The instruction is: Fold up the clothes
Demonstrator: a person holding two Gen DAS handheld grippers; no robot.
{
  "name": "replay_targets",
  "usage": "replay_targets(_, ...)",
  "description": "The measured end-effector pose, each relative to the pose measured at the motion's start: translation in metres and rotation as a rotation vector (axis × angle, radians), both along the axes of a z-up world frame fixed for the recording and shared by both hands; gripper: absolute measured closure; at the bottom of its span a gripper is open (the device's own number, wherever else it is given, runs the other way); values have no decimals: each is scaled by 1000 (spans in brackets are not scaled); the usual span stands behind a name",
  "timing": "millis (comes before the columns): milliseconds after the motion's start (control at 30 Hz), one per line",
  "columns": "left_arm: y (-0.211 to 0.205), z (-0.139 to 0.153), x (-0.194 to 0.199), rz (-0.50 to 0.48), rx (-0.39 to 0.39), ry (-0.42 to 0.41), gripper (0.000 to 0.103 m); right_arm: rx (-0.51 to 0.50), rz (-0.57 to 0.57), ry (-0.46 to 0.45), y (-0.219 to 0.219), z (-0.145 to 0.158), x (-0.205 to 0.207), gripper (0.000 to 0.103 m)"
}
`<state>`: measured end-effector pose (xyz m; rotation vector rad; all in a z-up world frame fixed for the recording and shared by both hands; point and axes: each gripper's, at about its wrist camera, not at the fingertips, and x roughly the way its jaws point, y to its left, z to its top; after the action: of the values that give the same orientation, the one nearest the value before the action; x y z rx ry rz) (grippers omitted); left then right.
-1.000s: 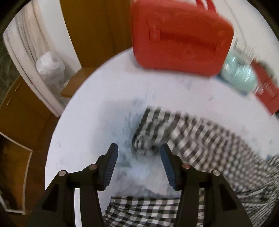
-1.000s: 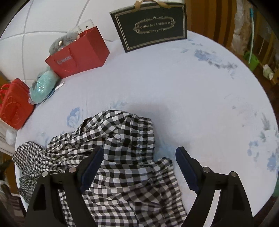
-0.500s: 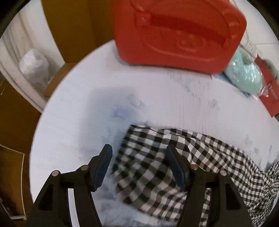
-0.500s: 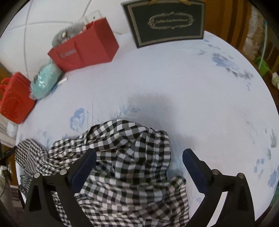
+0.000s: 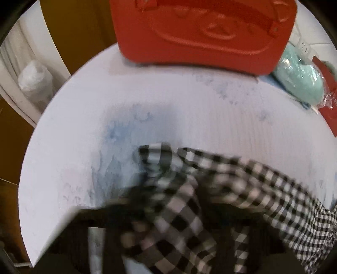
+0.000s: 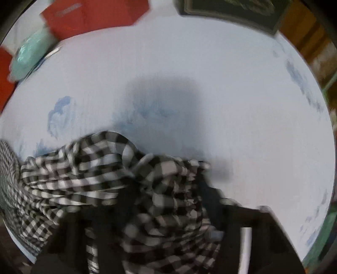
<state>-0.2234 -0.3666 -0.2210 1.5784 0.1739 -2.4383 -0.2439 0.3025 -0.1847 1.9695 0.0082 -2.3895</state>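
A black-and-white checked garment [image 5: 263,183] lies crumpled on the round white table [image 5: 189,105], which has a faint blue flower print. My left gripper [image 5: 168,196] points steeply down at the garment's left end. Its jaws are closing, and a bunched fold of cloth rises between the blurred dark fingers. In the right wrist view the same garment [image 6: 73,168] spreads to the left. My right gripper [image 6: 168,189] is also closing, with a gathered ridge of checked cloth pinched between its fingers. Blur and cloth hide both pairs of fingertips.
A red moulded case [image 5: 200,31] stands at the table's far side, with a mint-green wrapped bundle [image 5: 299,78] to its right. A red paper bag [image 6: 94,16] and a black gift bag [image 6: 231,12] stand along the back. The table edge [image 5: 42,126] drops off at left.
Both grippers came down onto the garment. Their jaws went from wide apart to narrow, and the cloth now bunches up between the fingers of each.
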Motion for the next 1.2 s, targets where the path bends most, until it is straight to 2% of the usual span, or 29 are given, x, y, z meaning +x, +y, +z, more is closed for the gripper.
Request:
replay_targets(33,4,4,-1,12,-21,7,90,28,28,39,-7,10,-2,74)
replay_targets(67,5,14,-2,27,-26,40,94,57,41,87,-9,21,-4,75)
replay_targets(200,-3,72,-5,107,-26,254,94,38,-1,313,0,83,-22,75)
replay_targets(233,-5,80,-9,119,-33,279,88,30,-13,339,3,88,-30,74)
replay_targets(300,-9,87,-23,151,-40,283,71,17,-38,380,8,96,-44,51)
replay_targets(333,-12,83,-30,164,-25,250,45,17,-54,369,9,92,-50,24)
replay_targets(367,-13,79,-33,172,-9,225,39,17,-71,359,11,88,-56,13)
replay_targets(433,-14,72,-31,176,15,194,39,-15,-87,347,13,85,-57,13)
replay_targets(533,-15,68,-5,163,6,171,39,-36,-96,359,19,91,-36,13)
replay_targets(700,-33,65,68,190,10,151,39,-86,-166,272,54,76,24,13)
replay_targets(800,-46,59,107,205,10,122,38,-128,-192,219,63,60,60,22)
replay_targets(900,-57,54,138,202,15,101,38,-172,-212,174,68,45,94,23)
replay_targets(1000,-57,53,164,173,45,92,38,-213,-224,177,66,40,111,21)
replay_targets(1067,-49,50,176,120,48,81,35,-235,-232,173,65,36,118,11)
replay_targets(1100,-43,48,182,89,49,75,33,-245,-236,170,65,34,121,11)
replay_targets(1200,-33,40,192,26,7,46,31,-261,-235,161,61,30,125,10)
